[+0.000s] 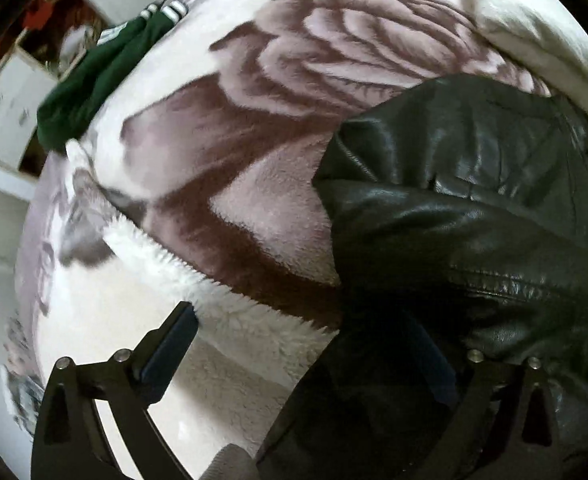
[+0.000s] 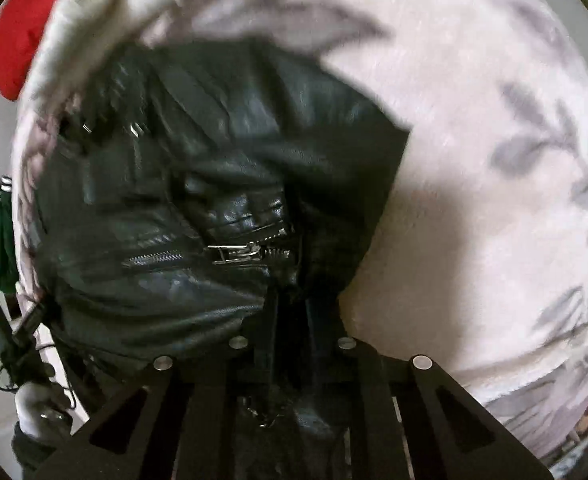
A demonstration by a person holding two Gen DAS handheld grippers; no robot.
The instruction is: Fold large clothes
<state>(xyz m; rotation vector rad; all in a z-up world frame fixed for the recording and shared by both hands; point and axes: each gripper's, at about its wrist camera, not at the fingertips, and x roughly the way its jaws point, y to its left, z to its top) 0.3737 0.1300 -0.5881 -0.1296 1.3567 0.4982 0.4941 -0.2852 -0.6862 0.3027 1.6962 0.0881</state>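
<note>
A black leather jacket (image 1: 474, 216) lies bunched on a fluffy floral blanket (image 1: 254, 128). In the left wrist view my left gripper (image 1: 306, 336) is open; its left finger (image 1: 170, 344) is over white fleece, the right finger is dark against the jacket's edge. In the right wrist view the jacket (image 2: 198, 184) fills the centre, zipper (image 2: 238, 254) showing. My right gripper (image 2: 292, 312) is shut on a fold of the jacket just below the zipper.
A dark green garment with white stripes (image 1: 94, 76) lies at the blanket's far left edge. A red item (image 2: 22, 32) sits beyond the blanket. White drawers (image 1: 10, 116) stand beside the bed. The other hand-held gripper's handle (image 2: 10, 344) shows at lower left.
</note>
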